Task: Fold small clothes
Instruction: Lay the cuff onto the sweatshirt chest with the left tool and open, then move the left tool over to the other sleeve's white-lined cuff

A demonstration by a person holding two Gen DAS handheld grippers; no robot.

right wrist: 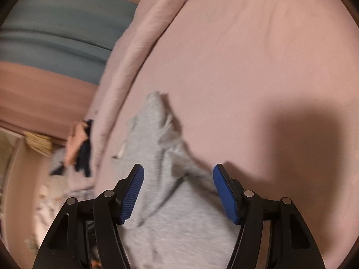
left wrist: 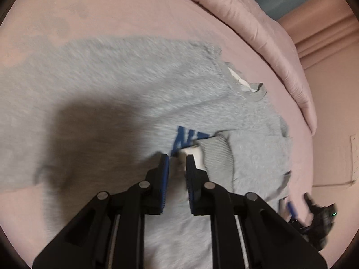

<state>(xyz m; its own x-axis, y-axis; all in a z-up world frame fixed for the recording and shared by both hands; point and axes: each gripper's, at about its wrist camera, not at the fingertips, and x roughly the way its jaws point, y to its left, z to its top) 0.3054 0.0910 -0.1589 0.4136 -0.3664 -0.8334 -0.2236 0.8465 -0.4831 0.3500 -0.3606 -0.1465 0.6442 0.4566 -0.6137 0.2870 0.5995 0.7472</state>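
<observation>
Only the left wrist view shows the sweatshirt's (left wrist: 125, 85) blue lettering (left wrist: 190, 137).

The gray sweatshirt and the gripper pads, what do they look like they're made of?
The gray sweatshirt looks like soft heathered cotton-type knit, matte, with a ribbed cuff; the exact fibre is unclear. The right gripper pads look like blue ridged rubber or plastic, going by the fine grooves.

Dim warm indoor light; heavy motion blur in both views, strong fisheye bending and dark vignette at edges, broad soft shadows on the sweatshirt (left wrist: 125, 94) and bed sheet (right wrist: 258, 67).
</observation>
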